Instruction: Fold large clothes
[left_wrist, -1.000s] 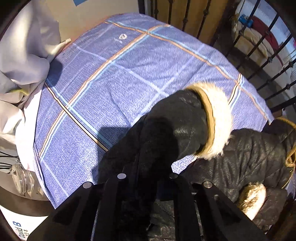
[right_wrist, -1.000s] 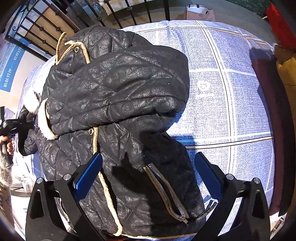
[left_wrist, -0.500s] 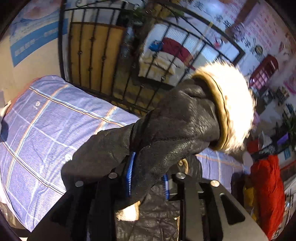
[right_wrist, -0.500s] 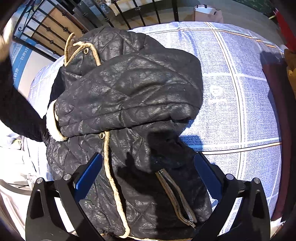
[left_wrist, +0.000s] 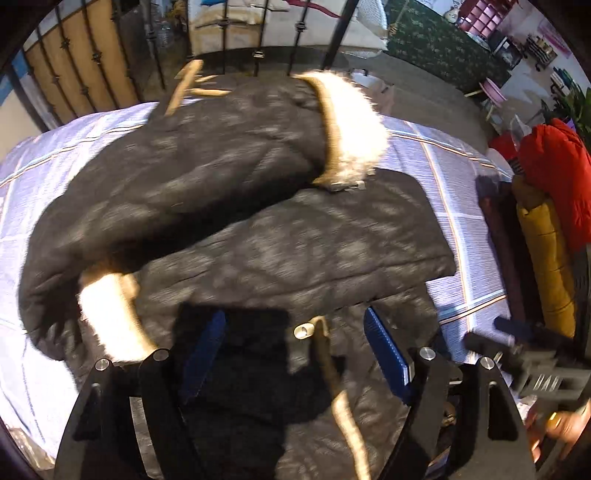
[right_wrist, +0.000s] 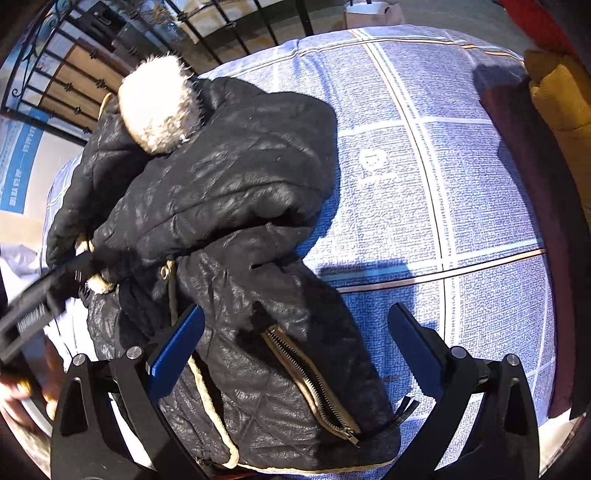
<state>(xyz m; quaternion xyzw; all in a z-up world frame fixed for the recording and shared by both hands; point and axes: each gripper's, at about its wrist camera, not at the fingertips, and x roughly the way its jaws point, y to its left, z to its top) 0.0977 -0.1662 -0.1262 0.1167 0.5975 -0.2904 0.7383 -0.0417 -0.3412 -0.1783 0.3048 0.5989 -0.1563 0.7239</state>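
A black quilted jacket (right_wrist: 236, 229) lies on the blue plaid bedcover (right_wrist: 443, 184).

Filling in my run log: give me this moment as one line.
task: fold black quilted jacket | fur-cuffed sleeve: laid across jacket body | left hand-held gripper: just opened, empty | right hand-held gripper: open, empty

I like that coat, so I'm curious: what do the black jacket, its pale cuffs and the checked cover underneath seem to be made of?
Black jacket: looks like quilted faux leather or coated fabric, with a soft sheen and stitched diamonds. Cuff: fluffy cream fur, probably synthetic. Checked cover: matte woven cloth, likely cotton, with a fine visible weave.
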